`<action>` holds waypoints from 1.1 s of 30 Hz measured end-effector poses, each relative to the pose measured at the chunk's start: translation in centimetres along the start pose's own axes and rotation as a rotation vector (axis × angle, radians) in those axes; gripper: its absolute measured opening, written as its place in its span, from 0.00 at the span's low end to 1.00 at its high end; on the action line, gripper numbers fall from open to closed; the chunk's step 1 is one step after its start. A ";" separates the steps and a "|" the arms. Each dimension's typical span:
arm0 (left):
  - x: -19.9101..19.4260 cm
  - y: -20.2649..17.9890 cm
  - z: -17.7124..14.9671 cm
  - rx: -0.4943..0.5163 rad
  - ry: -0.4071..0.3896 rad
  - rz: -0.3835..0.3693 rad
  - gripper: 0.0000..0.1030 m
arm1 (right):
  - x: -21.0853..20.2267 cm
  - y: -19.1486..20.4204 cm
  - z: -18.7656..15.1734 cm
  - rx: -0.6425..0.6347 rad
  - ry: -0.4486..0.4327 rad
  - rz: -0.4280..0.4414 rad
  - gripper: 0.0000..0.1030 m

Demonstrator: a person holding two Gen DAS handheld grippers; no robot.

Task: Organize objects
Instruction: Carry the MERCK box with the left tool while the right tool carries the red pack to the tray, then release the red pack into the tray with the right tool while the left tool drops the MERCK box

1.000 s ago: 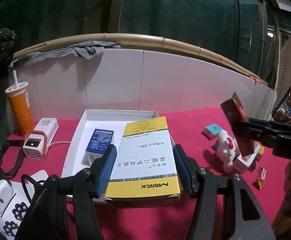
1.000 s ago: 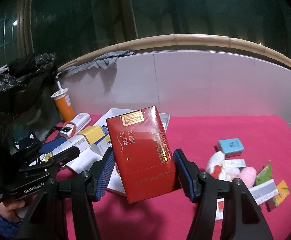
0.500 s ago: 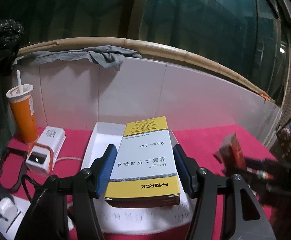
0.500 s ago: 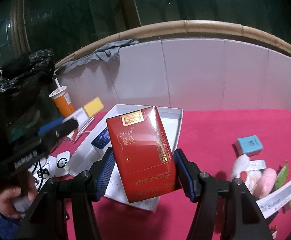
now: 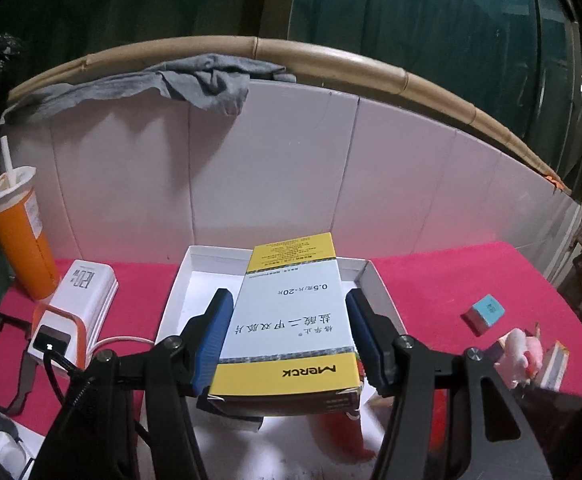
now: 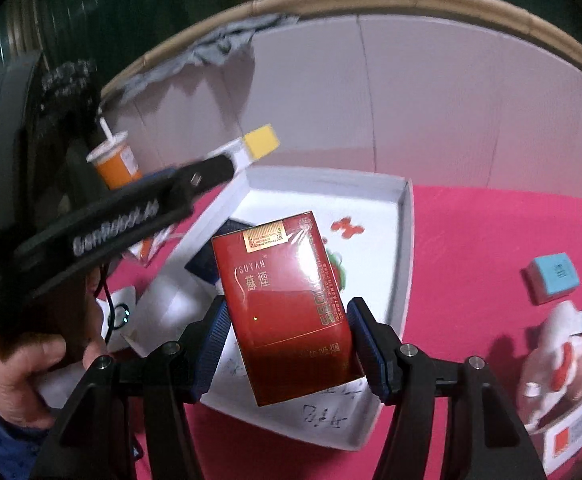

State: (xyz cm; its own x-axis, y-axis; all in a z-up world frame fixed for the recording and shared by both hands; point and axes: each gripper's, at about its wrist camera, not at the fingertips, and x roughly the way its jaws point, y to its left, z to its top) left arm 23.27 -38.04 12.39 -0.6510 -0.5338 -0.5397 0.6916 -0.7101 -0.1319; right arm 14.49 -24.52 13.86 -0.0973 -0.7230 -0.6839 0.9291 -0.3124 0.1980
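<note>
My left gripper (image 5: 287, 340) is shut on a white and yellow Merck medicine box (image 5: 291, 320) and holds it above the white tray (image 5: 179, 280). My right gripper (image 6: 287, 340) is shut on a red cigarette pack (image 6: 287, 304), held over the same tray (image 6: 405, 240). A dark blue box (image 6: 205, 270) lies in the tray. The left gripper with its yellow-ended box (image 6: 261, 142) also shows in the right wrist view, raised at the tray's left side. A blurred red shape (image 5: 339, 432) shows below the medicine box.
An orange cup with a straw (image 5: 15, 232) and a white power bank (image 5: 75, 308) stand left of the tray. A light blue box (image 6: 555, 276), a pink and white plush toy (image 6: 563, 356) and small packets lie right on the red cloth. A white tiled wall (image 5: 291, 168) stands behind.
My left gripper has lifted the medicine box higher and back over the tray. My right gripper has carried the red pack left, from beside the tray to above it.
</note>
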 end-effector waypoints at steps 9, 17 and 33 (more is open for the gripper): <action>1.4 -0.3 0.3 0.014 0.004 0.011 0.56 | 3.1 -0.2 -0.9 -0.015 0.057 -0.024 0.63; 2.7 -0.9 0.6 0.023 0.029 0.005 0.57 | 3.8 -0.1 -0.8 -0.026 0.071 -0.014 0.63; 1.5 -0.7 0.7 -0.006 -0.014 0.103 1.00 | 1.5 1.1 -0.3 -0.072 -0.022 -0.033 0.89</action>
State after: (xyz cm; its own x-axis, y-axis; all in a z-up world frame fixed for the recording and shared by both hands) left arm 21.54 -38.66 12.29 -0.5809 -0.6102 -0.5388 0.7570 -0.6483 -0.0819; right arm 15.46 -25.74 12.83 -0.1356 -0.7263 -0.6739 0.9483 -0.2921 0.1241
